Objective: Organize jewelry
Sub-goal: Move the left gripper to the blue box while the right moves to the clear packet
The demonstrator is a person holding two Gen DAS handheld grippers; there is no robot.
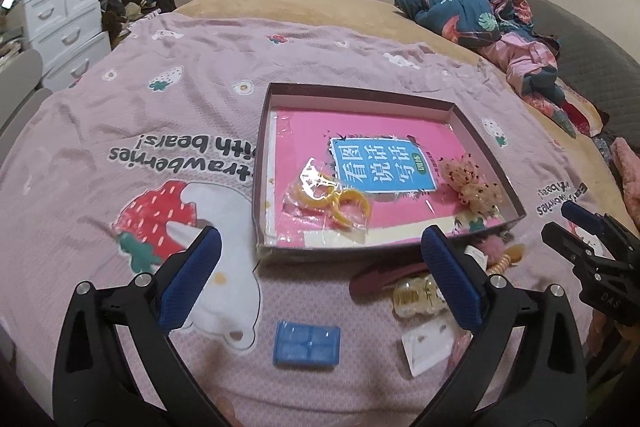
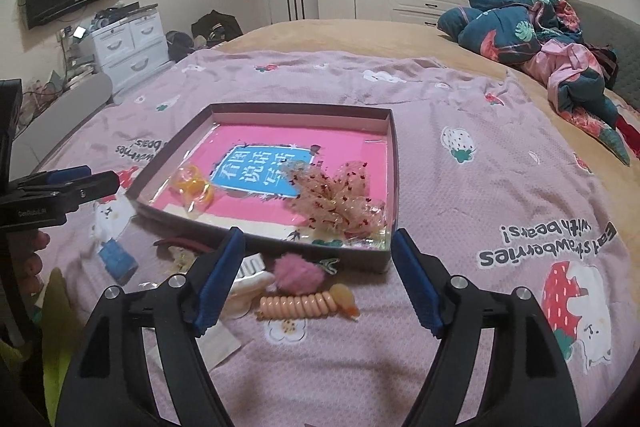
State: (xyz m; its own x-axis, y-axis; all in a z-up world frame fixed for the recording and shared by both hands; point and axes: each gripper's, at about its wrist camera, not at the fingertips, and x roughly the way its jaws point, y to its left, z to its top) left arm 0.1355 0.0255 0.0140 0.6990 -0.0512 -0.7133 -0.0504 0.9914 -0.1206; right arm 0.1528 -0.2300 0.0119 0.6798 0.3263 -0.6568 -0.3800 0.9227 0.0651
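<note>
Covering most of the bed is a pink blanket, and on it lies the shallow box with a pink book inside. Two pieces are already in the box: a bag of yellow rings near its front wall and a sheer scrunchie in the front right corner. The rest waits on the blanket, in front of the box: a blue case, a white earring card, a clear claw clip, a dark red clip, a pink pompom and an orange coil tie.

The left hand-held gripper hangs over the blanket with its jaws spread wide and nothing between them. The right hand-held gripper is also apart and empty, above the pompom and the coil tie.

I think the sorting is about one third done. The risk now is in the pile, because the pieces lie very close or touching. Closing on the coil tie may also catch the pompom, or push both under the box wall. The soft blanket can fold up into the jaws. The flat card will be hard to lift and may slide away. The two grippers work near each other and could collide.
</note>
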